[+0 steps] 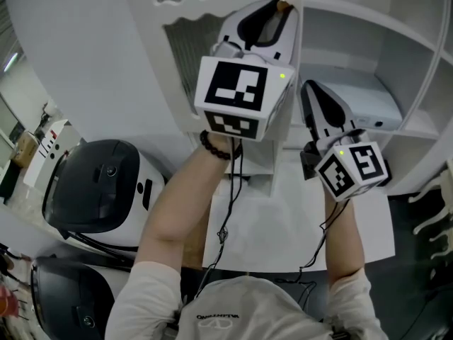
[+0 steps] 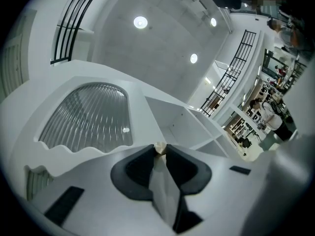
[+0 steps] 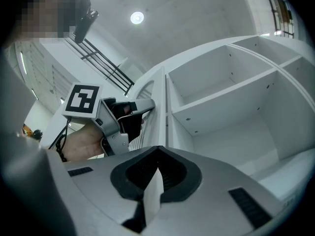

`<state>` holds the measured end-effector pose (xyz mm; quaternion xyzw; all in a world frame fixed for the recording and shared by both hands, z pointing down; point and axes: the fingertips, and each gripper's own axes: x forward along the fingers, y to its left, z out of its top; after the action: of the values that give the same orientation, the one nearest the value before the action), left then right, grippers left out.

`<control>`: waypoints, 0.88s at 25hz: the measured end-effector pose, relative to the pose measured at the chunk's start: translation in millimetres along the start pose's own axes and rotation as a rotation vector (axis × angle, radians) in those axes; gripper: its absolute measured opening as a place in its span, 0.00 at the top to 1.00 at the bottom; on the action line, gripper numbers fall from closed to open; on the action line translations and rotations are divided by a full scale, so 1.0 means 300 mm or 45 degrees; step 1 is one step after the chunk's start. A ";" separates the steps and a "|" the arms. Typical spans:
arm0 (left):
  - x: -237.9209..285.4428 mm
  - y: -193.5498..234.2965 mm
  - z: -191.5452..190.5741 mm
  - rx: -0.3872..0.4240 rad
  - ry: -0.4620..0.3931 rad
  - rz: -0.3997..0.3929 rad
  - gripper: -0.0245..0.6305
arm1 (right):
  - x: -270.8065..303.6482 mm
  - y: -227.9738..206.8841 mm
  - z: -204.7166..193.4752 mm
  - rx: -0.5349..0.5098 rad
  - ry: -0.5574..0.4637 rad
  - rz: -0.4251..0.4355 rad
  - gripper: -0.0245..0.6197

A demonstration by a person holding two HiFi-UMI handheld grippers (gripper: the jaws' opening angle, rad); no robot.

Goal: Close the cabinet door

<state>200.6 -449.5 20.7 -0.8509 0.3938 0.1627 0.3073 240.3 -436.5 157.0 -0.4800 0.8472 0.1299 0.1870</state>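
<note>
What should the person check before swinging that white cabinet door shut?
1. Hold on the door: ok. The left gripper has its jaws closed on the small beige knob.
2. Door shut: not ok. The cabinet door stands open and the shelves are exposed.
3. Right gripper empty: ok. Its jaws are together with nothing between them.
4. Door's path clear: not ok, probably. The right gripper hovers in front of the open shelves, beside the door's edge.
5. Nothing sticking out of the shelves: cannot tell. Only part of them shows.
</note>
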 end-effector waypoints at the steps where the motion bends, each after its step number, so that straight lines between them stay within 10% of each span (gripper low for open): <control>1: 0.003 0.003 -0.004 0.007 0.002 0.002 0.84 | 0.002 -0.002 -0.005 0.002 0.002 -0.001 0.95; 22: 0.063 0.040 -0.071 0.064 0.045 0.026 0.83 | 0.049 -0.045 -0.090 0.029 0.051 -0.032 0.95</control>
<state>204.0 -480.0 22.4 -0.8415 0.4118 0.1408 0.3200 239.8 -465.3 174.1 -0.4909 0.8461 0.1084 0.1769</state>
